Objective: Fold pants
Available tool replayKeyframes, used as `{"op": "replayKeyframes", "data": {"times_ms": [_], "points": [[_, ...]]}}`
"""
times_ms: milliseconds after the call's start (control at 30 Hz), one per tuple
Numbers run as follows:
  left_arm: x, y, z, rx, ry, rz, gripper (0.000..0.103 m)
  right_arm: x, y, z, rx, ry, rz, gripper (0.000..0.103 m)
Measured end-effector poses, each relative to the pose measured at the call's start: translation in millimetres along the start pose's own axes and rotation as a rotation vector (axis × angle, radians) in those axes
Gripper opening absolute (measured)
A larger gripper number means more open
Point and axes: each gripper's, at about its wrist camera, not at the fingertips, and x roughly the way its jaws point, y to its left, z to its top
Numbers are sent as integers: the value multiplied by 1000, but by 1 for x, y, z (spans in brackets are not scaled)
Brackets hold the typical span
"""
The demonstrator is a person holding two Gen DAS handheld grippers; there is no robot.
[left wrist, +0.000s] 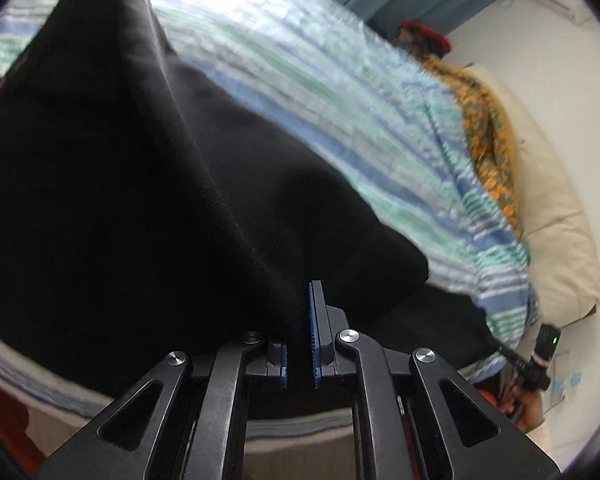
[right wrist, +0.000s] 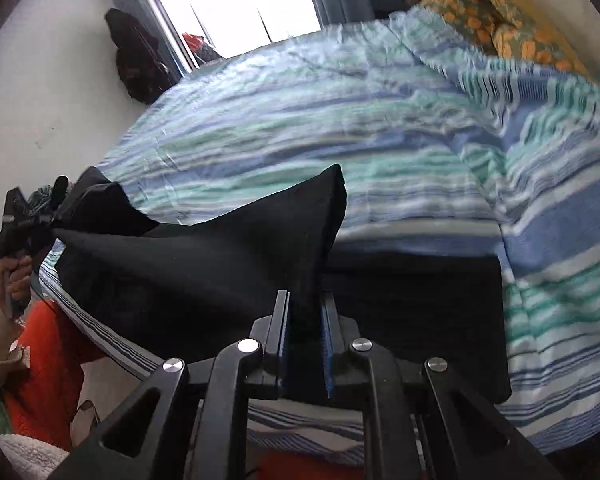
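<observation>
Both tools (left wrist: pixel 300 320) (right wrist: pixel 306 312) clamped on pants (right wrist: pixel 204 272)

Left gripper (left wrist: pixel 300 320): angled down, jaws clamped on black cloth.
Right gripper (right wrist: pixel 306 312): angled down, pads pinched on a black fold.
Left hand (right wrist: pixel 16 276): gripped its handle, pale sleeve at wrist.

Striped bedspread (right wrist: pixel 300 128) lies open beyond pants (right wrist: pixel 204 264); pillow (right wrist: pixel 496 12) bounds far corner.
</observation>
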Motion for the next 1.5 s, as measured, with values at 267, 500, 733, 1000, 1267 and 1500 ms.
{"op": "replayKeyframes", "data": {"times_ms": [267, 500, 733, 1000, 1267, 1500], "points": [[19, -32, -44, 131, 65, 59, 6, 12, -29, -15, 133, 43, -183, 14], [36, -65, -54, 224, 95, 56, 7, -7, -42, -21, 218, -31, -335, 14], [54, -84, -57, 280, 113, 66, 7, -22, -66, -33, 333, -76, -376, 13], [53, -92, -59, 329, 103, 76, 10, -27, -59, -33, 327, -106, -452, 13], [59, -91, -62, 341, 123, 90, 11, -23, -61, -36, 322, -68, -481, 13], [35, -76, -69, 318, 206, 108, 45, -20, -55, -33, 286, -61, -519, 48]]}}
